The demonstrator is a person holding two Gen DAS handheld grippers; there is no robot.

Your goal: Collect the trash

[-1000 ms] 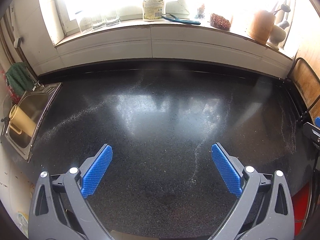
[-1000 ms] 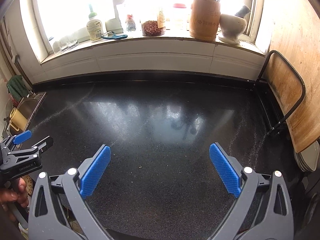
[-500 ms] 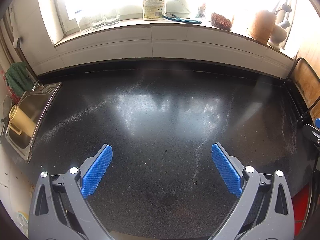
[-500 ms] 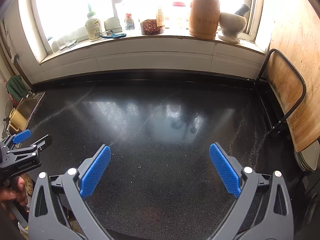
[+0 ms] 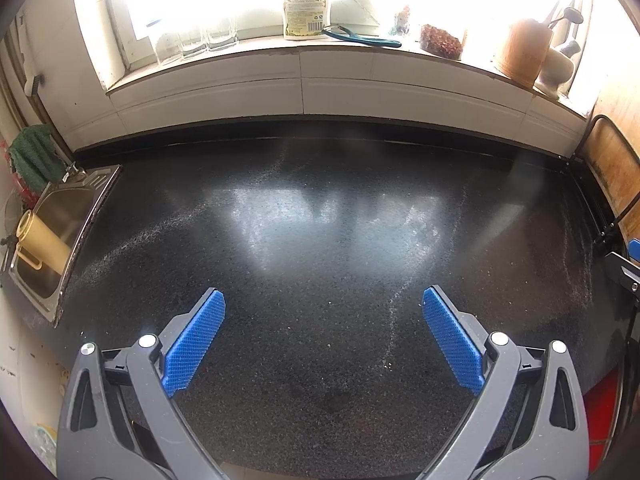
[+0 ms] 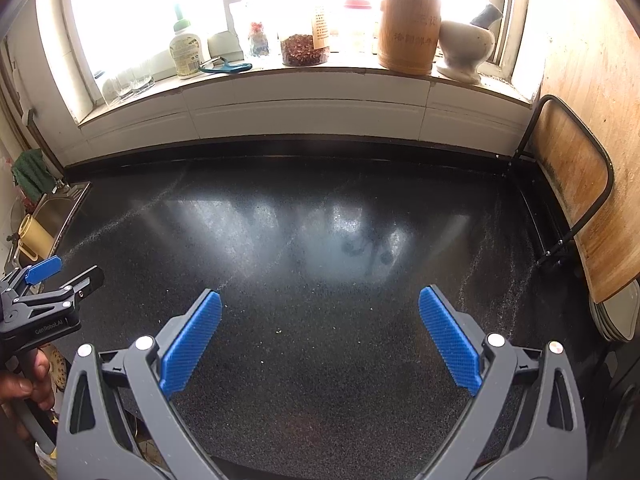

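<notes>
My left gripper (image 5: 324, 300) is open and empty, held above the black speckled countertop (image 5: 320, 232). My right gripper (image 6: 320, 302) is open and empty above the same countertop (image 6: 320, 240). The left gripper also shows at the left edge of the right wrist view (image 6: 60, 276), held in a hand. Only faint white streaks and a few small crumbs (image 6: 277, 331) lie on the countertop. No larger piece of trash shows in either view.
A steel sink (image 5: 60, 232) with a yellow cup (image 5: 42, 240) lies at the left. The windowsill holds a bottle (image 5: 306, 12), glasses (image 5: 192, 42), a blue-handled peeler (image 5: 362, 38), a jar (image 6: 304, 48), a wooden utensil holder (image 6: 408, 32) and a mortar (image 6: 466, 50). A wooden board in a rack (image 6: 576, 188) stands at the right.
Both grippers have barely moved and both stay open. The views shift only slightly.
</notes>
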